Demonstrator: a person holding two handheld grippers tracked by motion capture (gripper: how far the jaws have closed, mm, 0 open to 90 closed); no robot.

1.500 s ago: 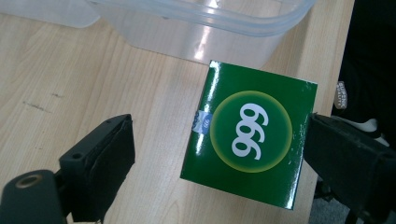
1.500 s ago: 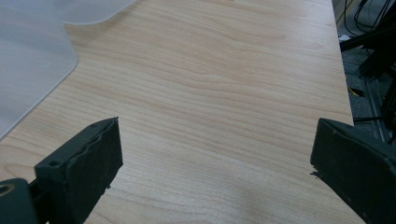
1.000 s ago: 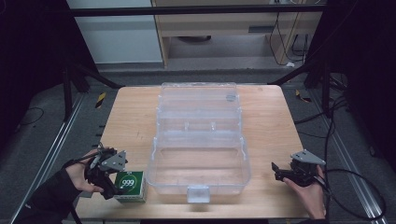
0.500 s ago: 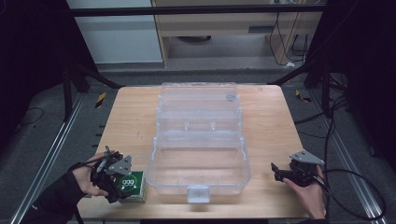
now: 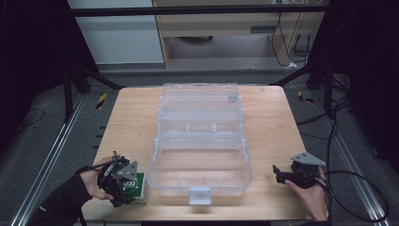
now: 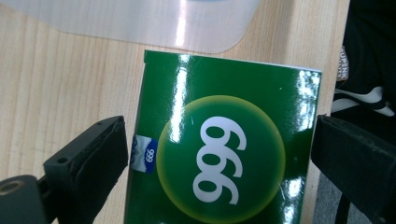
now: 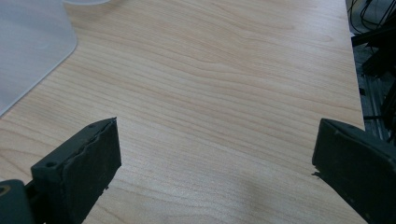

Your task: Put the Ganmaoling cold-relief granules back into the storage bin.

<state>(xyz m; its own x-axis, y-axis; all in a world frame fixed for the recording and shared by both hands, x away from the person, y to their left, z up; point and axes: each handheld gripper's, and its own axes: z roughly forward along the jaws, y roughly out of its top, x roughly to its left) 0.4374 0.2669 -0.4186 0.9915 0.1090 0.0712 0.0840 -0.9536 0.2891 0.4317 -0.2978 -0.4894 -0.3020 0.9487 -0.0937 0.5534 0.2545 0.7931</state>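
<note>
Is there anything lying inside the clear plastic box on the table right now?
No, the clear plastic hinged box lies open with bare compartments, and the green cardboard packet marked 999 sits outside it on the wooden table.

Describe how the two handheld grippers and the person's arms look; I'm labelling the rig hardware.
Both the left gripper and the right gripper are black, each topped by a grey three-cornered plate. Each has two thick, blocky black jaws with matte faces, seen in the gripper views. Thin black cables trail from both; the right one loops off past the table edge. The person wears dark long sleeves.
</note>
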